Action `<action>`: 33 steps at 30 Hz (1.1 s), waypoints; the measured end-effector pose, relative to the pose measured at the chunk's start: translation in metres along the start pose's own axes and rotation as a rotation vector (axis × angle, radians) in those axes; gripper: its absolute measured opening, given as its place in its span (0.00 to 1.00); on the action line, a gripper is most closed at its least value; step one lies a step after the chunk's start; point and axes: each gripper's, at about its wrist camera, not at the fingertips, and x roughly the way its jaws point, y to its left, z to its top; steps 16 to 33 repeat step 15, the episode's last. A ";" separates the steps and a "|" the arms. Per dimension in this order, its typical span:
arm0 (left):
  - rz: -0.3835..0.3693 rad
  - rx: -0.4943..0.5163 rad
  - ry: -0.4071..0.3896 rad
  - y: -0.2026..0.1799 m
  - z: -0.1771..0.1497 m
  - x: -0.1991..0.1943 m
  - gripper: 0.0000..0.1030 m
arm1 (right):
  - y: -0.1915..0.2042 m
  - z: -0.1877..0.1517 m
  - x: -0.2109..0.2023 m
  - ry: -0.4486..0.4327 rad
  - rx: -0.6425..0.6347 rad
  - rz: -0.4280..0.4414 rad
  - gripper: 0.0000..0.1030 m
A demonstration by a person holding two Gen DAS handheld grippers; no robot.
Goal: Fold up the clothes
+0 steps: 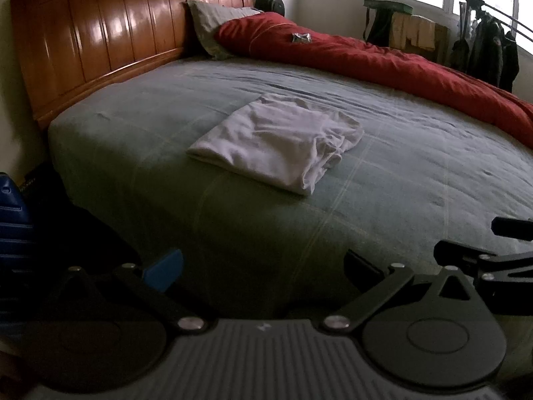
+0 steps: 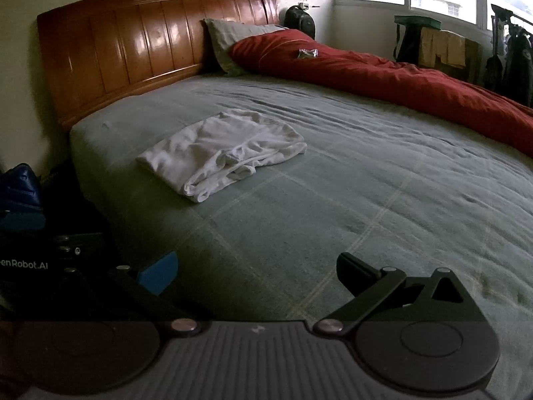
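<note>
On the bed (image 1: 399, 173), my wide, empty left tool (image 1: 263, 266) and right tool (image 2: 256, 270) hang back; the white garment's (image 1: 276, 140) loose, perhaps bunched front edge could unravel if snagged.

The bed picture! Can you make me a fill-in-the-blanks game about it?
1. The folded cloth on the bed is ____ in colour.
2. The quilt bunched along the far side is ____.
3. The headboard is made of ____.
4. Both the left gripper and the right gripper hold ____.

Missing words: white; red; wood; nothing
</note>
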 end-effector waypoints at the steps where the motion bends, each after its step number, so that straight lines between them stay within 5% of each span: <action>1: 0.000 0.001 0.001 0.000 0.000 0.000 0.99 | 0.000 0.000 0.000 0.000 0.000 0.000 1.00; 33: -0.003 0.004 0.003 -0.002 -0.001 0.002 0.99 | 0.000 0.000 0.003 0.012 -0.004 0.000 1.00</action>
